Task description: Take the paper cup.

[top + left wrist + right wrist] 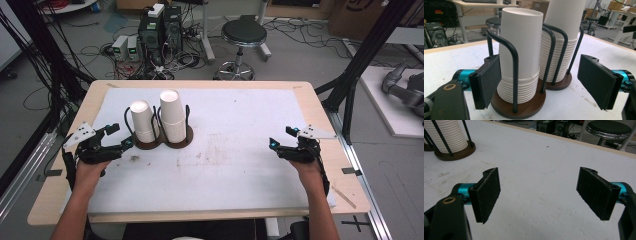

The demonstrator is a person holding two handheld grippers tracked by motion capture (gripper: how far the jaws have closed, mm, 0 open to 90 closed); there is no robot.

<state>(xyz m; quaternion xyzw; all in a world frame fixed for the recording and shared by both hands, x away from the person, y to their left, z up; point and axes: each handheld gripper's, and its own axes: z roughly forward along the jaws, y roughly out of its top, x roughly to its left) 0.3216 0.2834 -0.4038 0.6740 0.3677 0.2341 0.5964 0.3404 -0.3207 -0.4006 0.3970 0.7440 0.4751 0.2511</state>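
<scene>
- Left gripper (pixel 121 136): a black two-jaw tool with teal fittings and a grey three-cornered plate, held in the person's left hand (pixel 89 172) at the left side of the table. Its jaws stand wide apart, released, with nothing between the pads.
- Right gripper (pixel 281 137): a matching black tool in the person's right hand (pixel 305 167), at the right side of the table. Its jaws are likewise spread and grasp nothing; in the right gripper view the gripper (pixel 537 196) faces bare white cover.
- White table cover (pixel 235 160): a pale sheet with faint brown smudges, lying over the light wooden tabletop (pixel 320 107) beneath both grippers.
- Dark brown wooden cup holder with black bent-wire uprights (pixel 165 142): stands just ahead of the left gripper's jaw tips and well apart from the right gripper, off to that gripper's left. In the left gripper view the holder (pixel 524 108) sits just beyond the gripper (pixel 541 82), toward its left pad.
- Shorter stack of white paper cups (pixel 142 120): nested upside down in the holder's compartment nearer the left gripper; in the left gripper view this stack (pixel 520 50) rises just past the left pad, and touch cannot be told.
- Taller stack of white paper cups (pixel 171 115): in the compartment farther from the left gripper, beside the shorter stack.
- Black round stool with chrome base (pixel 243 35): on the floor beyond the table's far edge, among cables and dark computer boxes (pixel 161 31).
</scene>
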